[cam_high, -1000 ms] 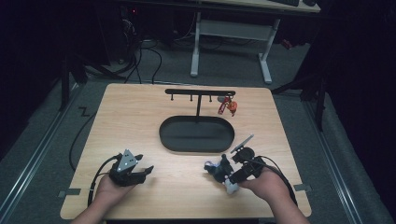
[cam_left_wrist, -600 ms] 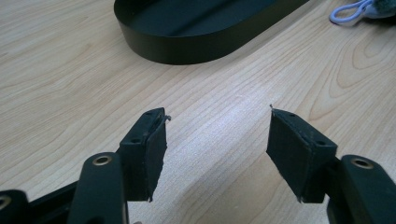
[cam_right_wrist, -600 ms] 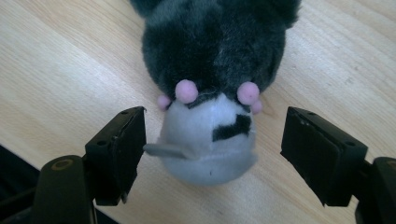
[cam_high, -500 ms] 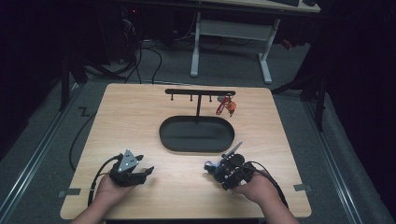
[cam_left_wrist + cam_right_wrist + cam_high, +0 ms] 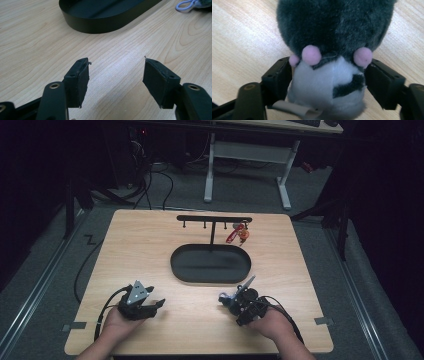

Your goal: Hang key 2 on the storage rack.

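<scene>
Light wooden table (image 5: pixel 150 245) is seen from above, with a black oval tray (image 5: pixel 210 264) set near its centre and a black T-shaped hook rack (image 5: pixel 214 220) standing just behind the tray, at its 12 o'clock. A red key fob (image 5: pixel 237 234) is hung from the rack's right end. The left gripper (image 5: pixel 152 306) is held at the tray's 7 o'clock, low over the near table edge, in the person's left hand (image 5: pixel 117 322); in the left gripper view its jaws are seen standing well apart with only bare wood between them, and the tray's wall (image 5: pixel 100 23) is seen ahead at 12 o'clock. The right gripper (image 5: pixel 231 301) is held at the tray's 5 o'clock, just beyond its near rim. A small plush toy (image 5: pixel 332 50), dark grey above and white below with pink pompoms, is seen between its jaws in the right gripper view, resting on the table. The jaws have just been closing; both pads are seen set against the toy's white flanks, so the toy is taken as gripped. A pale blue loop (image 5: pixel 186 5) attached to the toy is noted in the left gripper view at 1 o'clock. A paper tag (image 5: pixel 297 110) is seen under the toy.
</scene>
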Motion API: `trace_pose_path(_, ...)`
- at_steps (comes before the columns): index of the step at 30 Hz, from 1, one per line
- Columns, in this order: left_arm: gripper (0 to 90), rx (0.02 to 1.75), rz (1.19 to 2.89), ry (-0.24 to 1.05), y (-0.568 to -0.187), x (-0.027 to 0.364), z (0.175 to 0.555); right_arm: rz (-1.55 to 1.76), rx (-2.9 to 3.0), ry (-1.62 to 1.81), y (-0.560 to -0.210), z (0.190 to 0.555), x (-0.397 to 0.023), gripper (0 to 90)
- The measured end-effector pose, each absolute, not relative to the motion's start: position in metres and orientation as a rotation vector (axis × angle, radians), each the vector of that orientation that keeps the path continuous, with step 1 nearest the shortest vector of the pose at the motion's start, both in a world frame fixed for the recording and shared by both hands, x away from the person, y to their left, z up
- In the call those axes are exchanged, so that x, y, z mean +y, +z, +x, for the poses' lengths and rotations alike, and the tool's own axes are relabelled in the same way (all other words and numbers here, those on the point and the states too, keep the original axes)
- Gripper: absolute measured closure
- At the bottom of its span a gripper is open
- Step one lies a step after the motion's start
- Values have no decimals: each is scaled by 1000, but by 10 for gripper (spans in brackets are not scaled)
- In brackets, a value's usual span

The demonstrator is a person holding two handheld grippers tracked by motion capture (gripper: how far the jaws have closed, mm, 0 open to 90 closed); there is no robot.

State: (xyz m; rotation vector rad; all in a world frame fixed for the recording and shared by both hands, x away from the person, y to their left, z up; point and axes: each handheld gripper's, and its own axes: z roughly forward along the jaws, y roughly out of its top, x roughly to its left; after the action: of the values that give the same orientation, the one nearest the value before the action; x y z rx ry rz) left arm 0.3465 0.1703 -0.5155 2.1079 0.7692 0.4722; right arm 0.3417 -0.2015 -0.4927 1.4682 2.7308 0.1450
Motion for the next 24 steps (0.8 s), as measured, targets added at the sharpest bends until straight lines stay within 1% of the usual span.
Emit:
trace_pose_path(6,379,770,2103,473,-515,170,346,1452,2737,158,-491,343,-202,418)
trace_pose_path(8,379,768,2105,473,-515,171,346,1465,2739,157,-490,343,-201,435)
trace_pose_path(24,379,771,2103,482,-515,172,345,1508,2709,192,-459,349,-204,453)
